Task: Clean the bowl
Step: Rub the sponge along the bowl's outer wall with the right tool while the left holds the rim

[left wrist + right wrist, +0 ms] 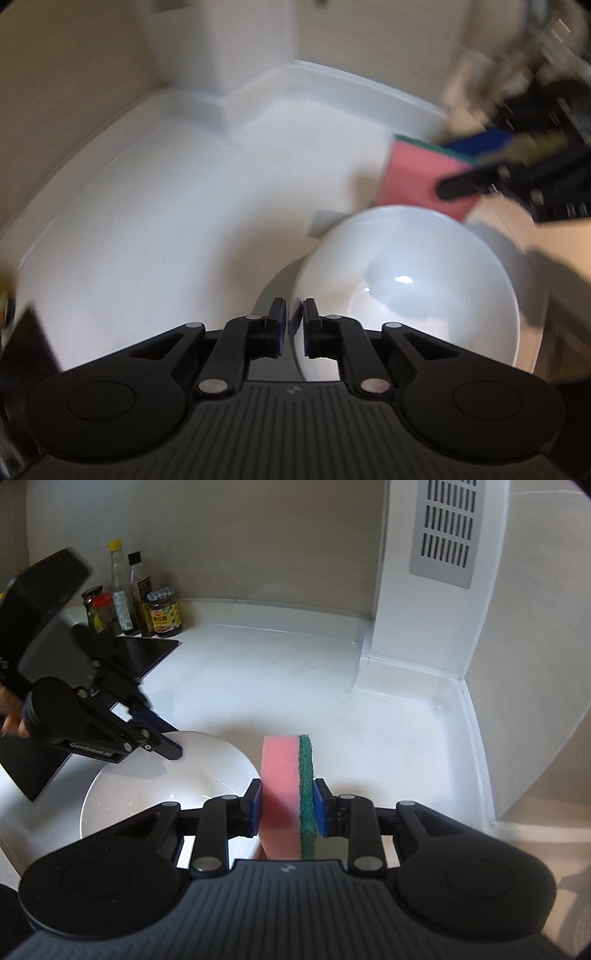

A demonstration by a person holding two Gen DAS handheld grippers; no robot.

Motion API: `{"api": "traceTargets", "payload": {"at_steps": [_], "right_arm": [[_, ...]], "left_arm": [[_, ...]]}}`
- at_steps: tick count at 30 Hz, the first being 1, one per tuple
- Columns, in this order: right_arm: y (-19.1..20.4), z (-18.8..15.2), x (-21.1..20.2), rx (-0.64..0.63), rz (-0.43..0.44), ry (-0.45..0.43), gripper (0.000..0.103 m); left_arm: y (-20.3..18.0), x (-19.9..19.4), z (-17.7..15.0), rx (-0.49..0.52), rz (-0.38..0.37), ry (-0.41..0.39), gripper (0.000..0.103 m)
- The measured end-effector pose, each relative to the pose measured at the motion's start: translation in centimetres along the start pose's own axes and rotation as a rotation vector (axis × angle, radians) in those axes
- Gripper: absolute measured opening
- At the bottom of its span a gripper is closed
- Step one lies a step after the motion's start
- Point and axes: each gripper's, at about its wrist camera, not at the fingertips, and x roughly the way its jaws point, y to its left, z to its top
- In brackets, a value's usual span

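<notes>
1. Clamped between the right gripper (288, 808) pads, a pink-and-green sponge (286, 794) is held upright beside the bowl (155, 782).
2. Its near rim is pinched by the left gripper (294, 325), jaws narrow.
3. Glazed, slippery and breakable, the bowl is best gripped at the rim on the white counter (280, 672).
4. Any soiling is apparently lost in glare.

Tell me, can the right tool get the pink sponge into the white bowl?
Probably yes. The right tool grips the pink-and-green sponge beside the round white bowl, whose open inside looks empty. The left tool pinches only the rim.
</notes>
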Motion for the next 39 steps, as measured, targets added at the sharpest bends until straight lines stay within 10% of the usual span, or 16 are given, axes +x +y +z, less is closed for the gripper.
{"api": "traceTargets", "payload": {"at_steps": [8,18,30,39], "right_arm": [[1.2,-1.0,-1.0,-0.019,-0.051,-0.016,0.025],[0.4,-0.1,-0.8,-0.145,0.0,0.025,0.025],[0.5,-1.0,-1.4,-0.008,-0.044,-0.006,0.025],[0.3,-0.7,-1.8,-0.063,-0.02,0.022,0.024]], "left_arm": [[0.4,-0.6,-2.3,-0.259,0.035,-0.027,0.006],[-1.4,0.9,1.0,0.236,0.007,0.028,0.011],[-1.1,-1.1,-2.6,-0.269,0.082,-0.03,0.009],[-1.2,0.3,-0.4,0.134,0.027,0.03,0.011]]}}
